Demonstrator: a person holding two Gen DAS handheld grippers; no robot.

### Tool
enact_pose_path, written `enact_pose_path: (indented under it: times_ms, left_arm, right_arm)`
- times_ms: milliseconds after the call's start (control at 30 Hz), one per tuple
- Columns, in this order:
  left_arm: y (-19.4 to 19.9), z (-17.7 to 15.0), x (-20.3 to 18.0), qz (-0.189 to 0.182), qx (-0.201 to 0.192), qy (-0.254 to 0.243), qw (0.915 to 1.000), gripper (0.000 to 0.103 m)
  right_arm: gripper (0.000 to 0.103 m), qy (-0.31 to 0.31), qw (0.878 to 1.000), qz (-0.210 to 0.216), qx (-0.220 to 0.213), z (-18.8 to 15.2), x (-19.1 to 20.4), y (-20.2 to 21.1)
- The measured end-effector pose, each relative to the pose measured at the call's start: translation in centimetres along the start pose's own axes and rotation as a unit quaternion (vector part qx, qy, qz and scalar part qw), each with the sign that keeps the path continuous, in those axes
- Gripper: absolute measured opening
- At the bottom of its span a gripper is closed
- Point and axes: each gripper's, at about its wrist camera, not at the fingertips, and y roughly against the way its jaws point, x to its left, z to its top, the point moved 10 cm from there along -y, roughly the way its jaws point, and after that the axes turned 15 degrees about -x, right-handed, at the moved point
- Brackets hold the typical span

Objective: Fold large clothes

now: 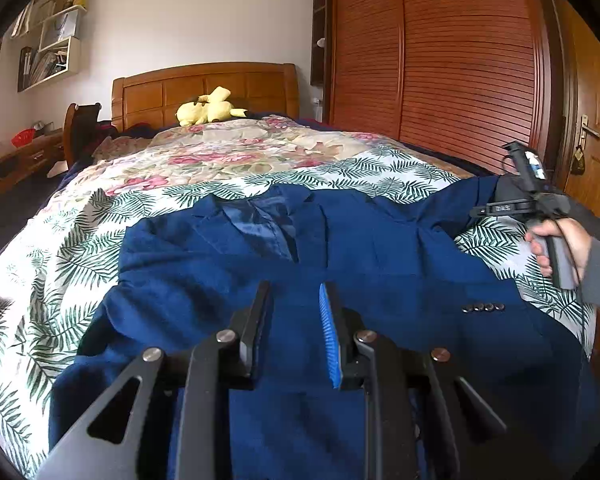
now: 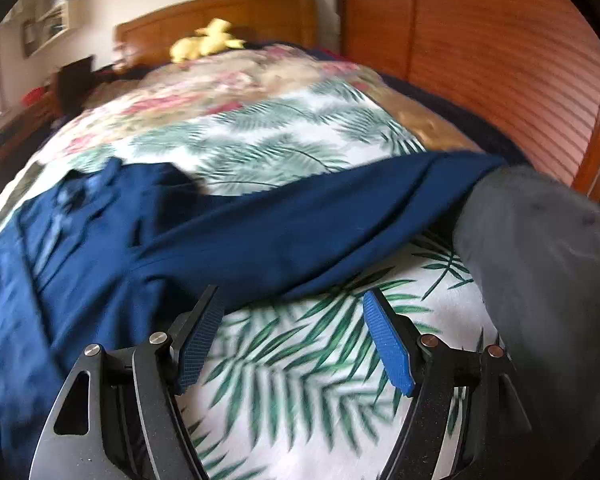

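Blazer (image 1: 340, 248) beneath parted left gripper (image 1: 296, 336)

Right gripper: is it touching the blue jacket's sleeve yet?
Apart. The right wrist view shows the right gripper open over leaf-print bedding, with the sleeve beyond its fingertips.

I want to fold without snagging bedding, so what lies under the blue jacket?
The blue jacket lies spread on a palm-leaf sheet, which shows all around it. Whatever sits directly beneath the jacket's middle is covered.

A navy blue suit jacket (image 1: 340, 248) lies front-up and spread open, one sleeve (image 2: 300, 216) stretched sideways.
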Motion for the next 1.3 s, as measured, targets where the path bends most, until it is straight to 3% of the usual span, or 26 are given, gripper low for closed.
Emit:
enact_pose_path:
  times_ms: [267,333,367,400,433,500,700,867,1033,1233,1300]
  left_arm:
    - [0.4,-0.1,0.9,0.002,0.002,0.002,1.0,0.022]
    - [0.3,-0.1,1.0,0.002,0.003,0.004,1.0,0.022]
    - [0.3,-0.1,1.0,0.001,0.004,0.004,1.0,0.022]
    - [0.2,-0.2,1.0,0.001,0.004,0.005,1.0,0.022]
    - [0.2,-0.2,1.0,0.001,0.005,0.005,1.0,0.022]
    - [0.1,-0.2,1.0,0.001,0.006,0.005,1.0,0.022]
    - [0.1,-0.3,0.9,0.001,0.007,0.003,1.0,0.022]
    - [0.1,-0.3,0.8,0.001,0.007,0.001,1.0,0.022]
    - [0.2,-0.1,0.7,0.001,0.004,0.0,1.0,0.022]
    - [0.6,0.1,0.7,0.001,-0.001,0.002,1.0,0.022]
    - [0.7,0.2,0.7,0.001,-0.002,0.002,1.0,0.022]
  right_arm:
    - [0.073,-0.077,0.996,-0.037,0.028,0.0,-3.9,-4.1]
    - [0.061,-0.086,0.995,-0.037,0.025,0.3,-4.2,-4.6]
    - [0.047,-0.084,0.995,-0.038,0.022,0.6,-4.3,-4.8]
    - [0.024,-0.083,0.996,-0.035,0.025,0.7,-4.1,-5.1]
    - [0.01,-0.083,0.996,-0.028,0.029,0.8,-3.8,-5.4]
    - [0.004,-0.061,0.998,-0.023,0.014,1.9,-3.0,-5.2]
    - [0.003,-0.019,0.998,0.028,-0.06,7.0,1.2,-1.4]
    - [0.003,0.033,0.993,0.087,-0.076,8.4,6.8,1.7]
    - [0.003,0.063,0.984,0.156,-0.055,5.8,12.6,4.8]
    - [0.004,0.102,0.982,0.157,-0.007,0.9,15.2,5.3]
    - [0.012,0.112,0.983,0.148,0.002,0.0,15.1,5.3]
